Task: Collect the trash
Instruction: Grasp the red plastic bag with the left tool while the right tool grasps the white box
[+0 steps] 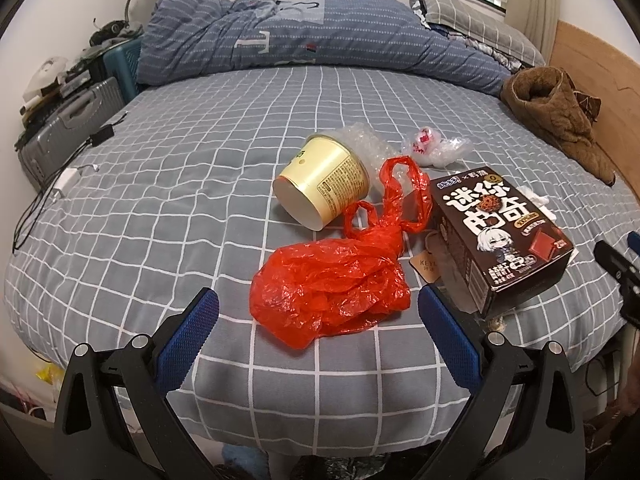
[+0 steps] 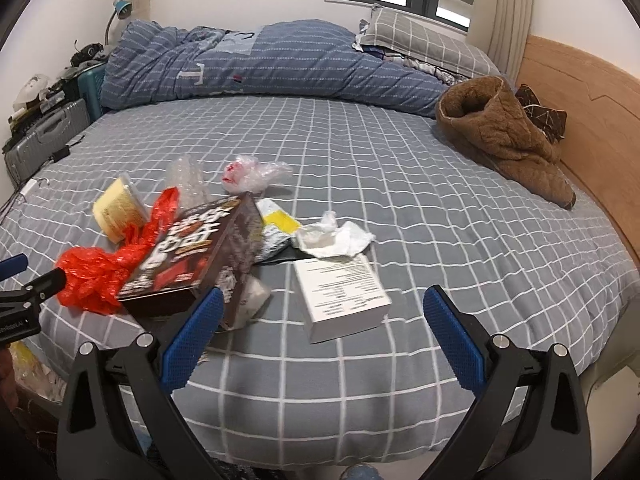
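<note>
- Left wrist view: the left gripper [image 1: 318, 312] is spread wide and holds nothing, poised over the crumpled red plastic bag [image 1: 328, 284] on the bed [image 1: 200, 184]. Beyond the bag lies a tipped yellow cup [image 1: 320, 184]; a brown cookie box [image 1: 500, 236] sits just right of the bag.
- Right wrist view: the right gripper [image 2: 320, 312] is also wide and empty, above a white box [image 2: 344, 296] right of the brown cookie box [image 2: 192, 256]; crumpled tissue [image 2: 336, 236] lies just behind the white box.

bag [image 1: 332, 286] on bed [image 1: 160, 200], cup [image 1: 320, 184] behind, box [image 1: 500, 236] right

Two boxes [image 2: 188, 256] [image 2: 344, 296], one cup [image 1: 320, 180].
</note>
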The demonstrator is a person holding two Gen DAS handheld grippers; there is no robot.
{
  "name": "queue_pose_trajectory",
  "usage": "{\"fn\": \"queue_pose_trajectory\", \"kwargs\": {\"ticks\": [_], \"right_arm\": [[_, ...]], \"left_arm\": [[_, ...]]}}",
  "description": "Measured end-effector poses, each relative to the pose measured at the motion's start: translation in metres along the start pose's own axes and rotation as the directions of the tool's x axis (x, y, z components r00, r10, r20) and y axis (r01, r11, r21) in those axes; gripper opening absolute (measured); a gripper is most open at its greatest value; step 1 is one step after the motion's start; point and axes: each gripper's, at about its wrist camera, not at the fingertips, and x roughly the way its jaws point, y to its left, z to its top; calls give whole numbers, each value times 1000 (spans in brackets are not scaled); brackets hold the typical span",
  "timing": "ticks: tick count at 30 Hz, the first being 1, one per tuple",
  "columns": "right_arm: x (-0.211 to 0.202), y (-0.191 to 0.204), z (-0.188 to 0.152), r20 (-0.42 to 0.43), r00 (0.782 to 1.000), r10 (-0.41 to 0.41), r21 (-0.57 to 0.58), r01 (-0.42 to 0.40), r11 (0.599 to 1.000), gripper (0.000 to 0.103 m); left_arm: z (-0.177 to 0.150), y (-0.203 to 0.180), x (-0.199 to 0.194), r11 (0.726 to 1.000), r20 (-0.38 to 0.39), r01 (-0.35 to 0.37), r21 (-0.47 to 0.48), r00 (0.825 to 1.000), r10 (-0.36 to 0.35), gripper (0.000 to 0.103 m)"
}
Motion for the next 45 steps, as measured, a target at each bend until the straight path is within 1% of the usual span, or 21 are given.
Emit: {"fn": "queue_pose_trajectory", "kwargs": {"ticks": [3,8,14,17,20,25,27,28,29,30,31,33,34,36,38,42,45], "right_arm": [[10,-11,1,-10,1000,-10,6,10,1000,96],[38,-23,-1,-70,997,-21,10,21,1000,96],[68,-24,-6,-135,991,0,8,1,1000,96],[85,-25,-11,-177,984,21,40,-14,999,96],[96,-24,-13,-198,980,24,46,-15,999,94],[104,-19,-16,-216,976,32,49,-22,999,86],[107,-18,-17,-225,974,34,54,-23,998,82],[107,-18,-17,-226,974,29,55,-17,998,77],[108,-18,-17,-228,973,24,57,-12,998,75],[108,-18,-17,-230,973,28,62,-14,998,75],[108,-19,-17,-232,972,29,68,-14,998,75],[106,-18,-16,-230,973,25,72,-9,997,74],[104,-19,-15,-227,973,26,72,-10,997,74],[99,-20,-13,-228,973,29,77,-12,997,74],[93,-21,-10,-225,974,37,84,-18,996,74],[78,-25,-5,-209,976,57,98,-38,994,73],[70,-28,-2,-190,979,78,123,-55,991,73]], "left_arm": [[2,-3,9,1000,-14,-6,6,1000,6,97],[6,-7,25,1000,-43,-15,9,999,15,97],[8,-10,48,1000,-75,-16,1,997,16,97],[7,-12,60,1000,-94,-6,-6,996,6,97],[5,-13,71,1000,-110,-8,-11,994,7,97],[1,-17,75,1000,-107,-13,1,994,13,97],[0,-18,75,1000,-110,2,3,994,-1,90],[0,-19,75,1000,-116,9,2,993,-9,87],[-1,-19,74,1000,-122,26,0,992,-26,81],[-1,-19,74,999,-124,35,0,992,-35,78],[-2,-19,74,999,-125,41,1,991,-40,72],[-3,-20,73,998,-128,62,3,990,-61,57],[-4,-20,72,998,-132,68,4,989,-66,55],[-3,-19,68,997,-138,75,5,988,-73,45],[-1,-18,65,996,-144,85,-3,986,-85,39],[1,-16,53,996,-139,90,-6,986,-90,34],[1,-16,47,996,-130,90,-6,987,-90,33]]}}
